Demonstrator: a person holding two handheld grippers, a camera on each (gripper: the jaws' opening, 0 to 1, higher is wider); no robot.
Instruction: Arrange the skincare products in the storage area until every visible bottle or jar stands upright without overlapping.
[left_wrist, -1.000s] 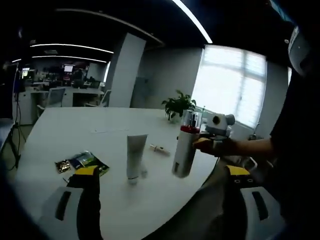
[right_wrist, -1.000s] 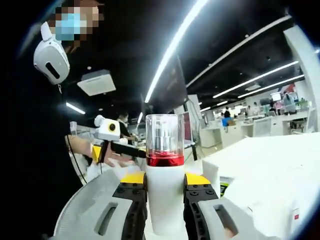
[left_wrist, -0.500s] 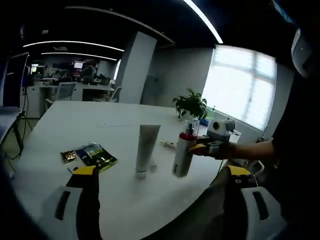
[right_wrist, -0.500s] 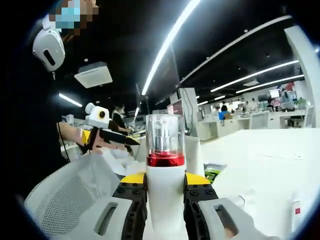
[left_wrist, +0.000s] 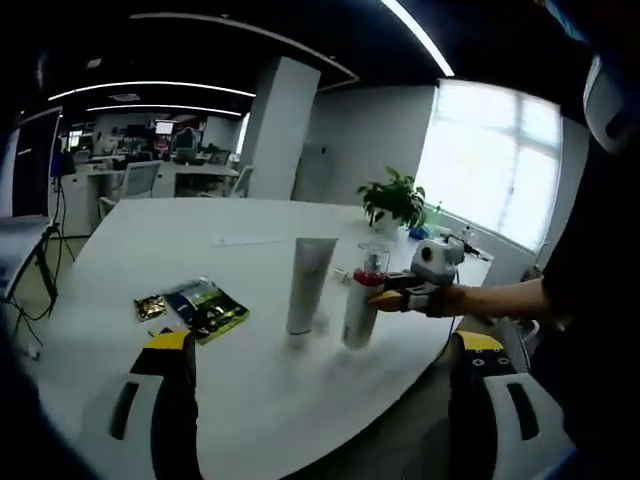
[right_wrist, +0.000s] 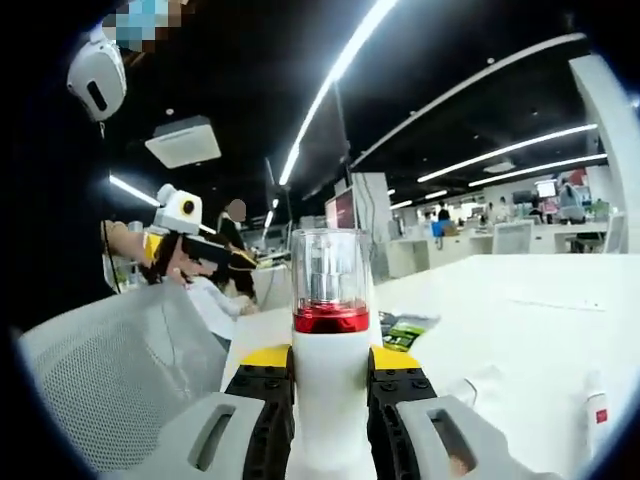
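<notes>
In the right gripper view, my right claw (right_wrist: 330, 375) is closed on the white pump bottle (right_wrist: 329, 400), with one yellow-tipped jaw on each side of its body, below the red ring and the clear cap. The bottle stands straight between the jaws. In the left gripper view I see the same right claw (left_wrist: 385, 298) coming in from the right, held by a hand (left_wrist: 440, 298) on an arm stretched out over the edge of the table (left_wrist: 150, 250). There it keeps the pump bottle (left_wrist: 360, 310) upright and low over the table, just to the right of the white tube (left_wrist: 307, 285); I cannot tell if its base touches the surface.

The tube stands on its cap, and I use it as my landmark. To the left of it lie a green packet (left_wrist: 208, 305) and a small dark sachet (left_wrist: 151, 305). Behind it, far on the table, is a potted plant (left_wrist: 394, 200).

My left claw (left_wrist: 320, 345) is wide open and holds nothing; its two jaws rise at the bottom of its view, well apart, on the near side of the tube.

Compared with one second ago, the pump bottle is closer to the tube and sits lower by the table. The right claw keeps the same grip. My left claw stays open.
</notes>
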